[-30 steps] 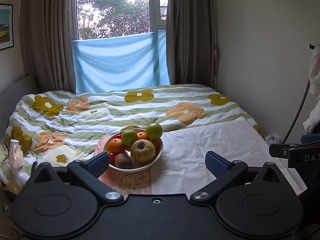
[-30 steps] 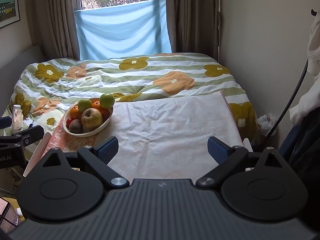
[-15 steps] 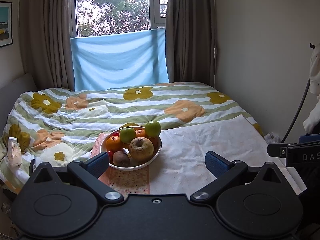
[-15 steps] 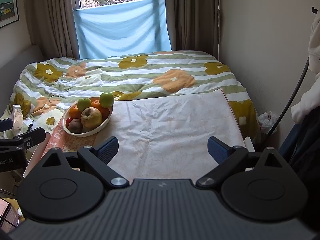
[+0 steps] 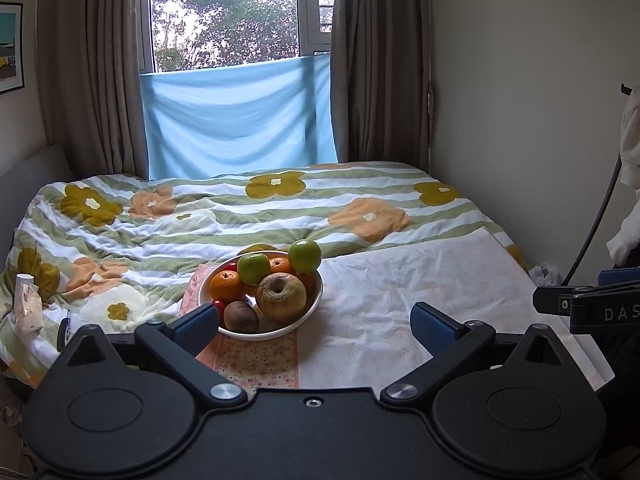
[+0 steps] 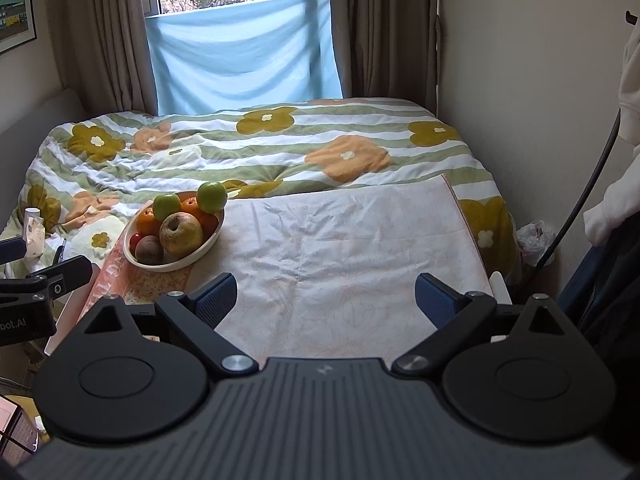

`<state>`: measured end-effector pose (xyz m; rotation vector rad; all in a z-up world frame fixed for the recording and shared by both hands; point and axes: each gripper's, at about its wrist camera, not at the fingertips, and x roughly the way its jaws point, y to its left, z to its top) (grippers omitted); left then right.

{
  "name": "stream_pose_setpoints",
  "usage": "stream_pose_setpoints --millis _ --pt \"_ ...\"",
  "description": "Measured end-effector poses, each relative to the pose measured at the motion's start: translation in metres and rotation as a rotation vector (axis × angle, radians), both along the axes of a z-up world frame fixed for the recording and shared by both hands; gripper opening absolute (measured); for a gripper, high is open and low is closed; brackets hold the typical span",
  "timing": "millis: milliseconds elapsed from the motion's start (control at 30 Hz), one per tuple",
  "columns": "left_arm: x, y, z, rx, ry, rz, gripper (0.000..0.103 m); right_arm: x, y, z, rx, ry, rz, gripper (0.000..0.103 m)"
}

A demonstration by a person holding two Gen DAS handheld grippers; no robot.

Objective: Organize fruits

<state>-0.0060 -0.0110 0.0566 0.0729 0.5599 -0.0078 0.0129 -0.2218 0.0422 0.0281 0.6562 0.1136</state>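
Observation:
A white bowl (image 5: pixel 310 312) (image 6: pixel 208 246) heaped with fruit rests on a pale cloth (image 5: pixel 400 296) (image 6: pixel 340 248) spread over the bed. In it lie a large brownish apple (image 5: pixel 281 296) (image 6: pixel 181 233), two green apples (image 5: pixel 305 255) (image 5: pixel 253 268), oranges (image 5: pixel 227 285), a kiwi (image 5: pixel 240 316) (image 6: pixel 149 249) and a small red fruit. My left gripper (image 5: pixel 315 326) stands open just short of the bowl, its left pad near the rim. My right gripper (image 6: pixel 326 300) hangs open over the bare cloth, right of the bowl.
A floral striped quilt (image 5: pixel 240 208) covers the bed behind the cloth. A small carton (image 5: pixel 28 300) lies at the quilt's left edge. The wall (image 5: pixel 520 100) runs close along the right, with a cable (image 5: pixel 592 220) and hanging clothes there. Curtains and a window stand behind.
Both views have shifted slightly: the bowl sits a little lower and closer in the left wrist view, and the window shows more. Both grippers stay open, holding nothing.

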Motion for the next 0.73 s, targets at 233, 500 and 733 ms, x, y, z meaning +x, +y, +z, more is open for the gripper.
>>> stream_pose_setpoints --millis 233,500,733 --pt "0.0002 -0.0041 -0.0010 0.025 -0.012 -0.012 0.103 0.0012 0.0000 -0.0007 0.000 0.001 -0.001 0.103" --pt "0.0054 -0.0033 -0.0024 -0.003 0.006 -0.006 0.103 0.0022 -0.0002 -0.0010 0.001 0.002 0.000 0.103" --pt "0.0077 -0.0025 -0.0036 -0.015 0.003 -0.003 0.103 0.0032 -0.0005 -0.0009 0.002 0.003 0.000 0.103"
